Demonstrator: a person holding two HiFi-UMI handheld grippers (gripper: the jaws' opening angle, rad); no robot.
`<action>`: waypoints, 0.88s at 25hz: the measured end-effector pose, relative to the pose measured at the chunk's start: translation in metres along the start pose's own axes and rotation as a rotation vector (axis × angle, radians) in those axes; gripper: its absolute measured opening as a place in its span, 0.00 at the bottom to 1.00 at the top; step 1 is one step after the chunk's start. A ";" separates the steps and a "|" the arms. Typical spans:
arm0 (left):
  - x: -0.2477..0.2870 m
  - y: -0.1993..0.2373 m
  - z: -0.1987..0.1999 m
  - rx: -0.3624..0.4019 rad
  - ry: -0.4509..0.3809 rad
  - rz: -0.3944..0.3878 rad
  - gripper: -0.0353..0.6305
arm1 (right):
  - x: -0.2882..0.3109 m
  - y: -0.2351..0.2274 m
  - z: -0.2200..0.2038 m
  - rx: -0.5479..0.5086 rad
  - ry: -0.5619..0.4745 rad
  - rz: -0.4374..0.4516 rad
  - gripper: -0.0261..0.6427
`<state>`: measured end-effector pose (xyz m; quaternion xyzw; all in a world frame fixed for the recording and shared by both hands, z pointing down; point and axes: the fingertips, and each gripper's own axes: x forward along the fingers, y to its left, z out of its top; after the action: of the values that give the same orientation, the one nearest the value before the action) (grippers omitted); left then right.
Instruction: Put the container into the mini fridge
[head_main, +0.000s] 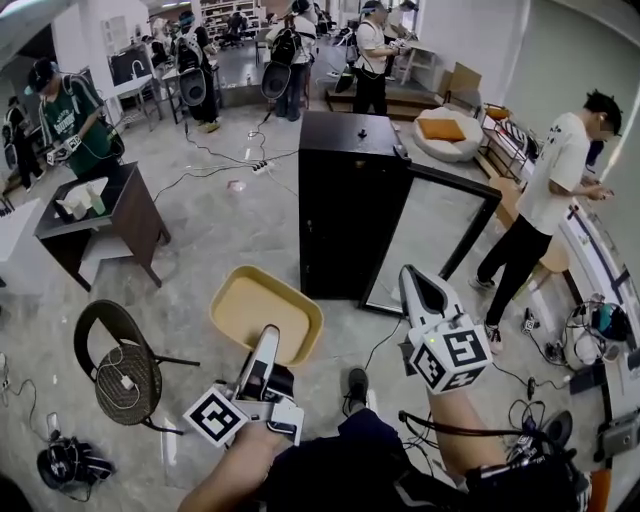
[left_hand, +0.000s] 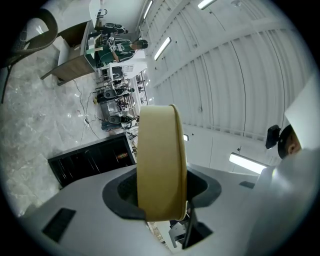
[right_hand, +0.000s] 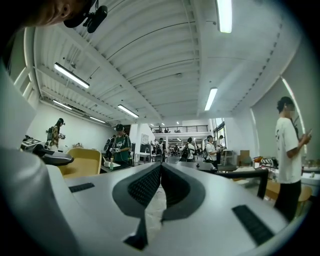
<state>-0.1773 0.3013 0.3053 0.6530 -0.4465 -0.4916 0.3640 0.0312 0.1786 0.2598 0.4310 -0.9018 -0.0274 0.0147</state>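
One yellow container (head_main: 268, 312) is held off the floor, clamped at its rim by the left hand-held gripper (head_main: 268, 338) — just short of the black mini fridge (head_main: 350, 200), whose door (head_main: 440, 235) stands open. The right hand-held gripper (head_main: 414, 280) is carried empty, jaws together. With only one rim pinched, the wide container could be tipped or worked loose — or knocked against the fridge frame or door on entry. Counted: one container, one mini fridge, two hand-held grippers.
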 end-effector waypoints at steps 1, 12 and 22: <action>0.005 0.003 0.000 -0.003 -0.001 0.004 0.37 | 0.006 -0.001 0.000 -0.001 -0.004 0.009 0.06; 0.077 0.030 -0.013 -0.006 0.015 0.035 0.37 | 0.069 -0.057 -0.007 0.011 -0.016 0.030 0.06; 0.167 0.067 -0.029 -0.001 0.061 0.064 0.37 | 0.136 -0.130 -0.025 0.063 0.012 0.028 0.06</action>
<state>-0.1443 0.1224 0.3211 0.6531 -0.4556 -0.4599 0.3931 0.0483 -0.0093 0.2772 0.4190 -0.9080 0.0036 0.0068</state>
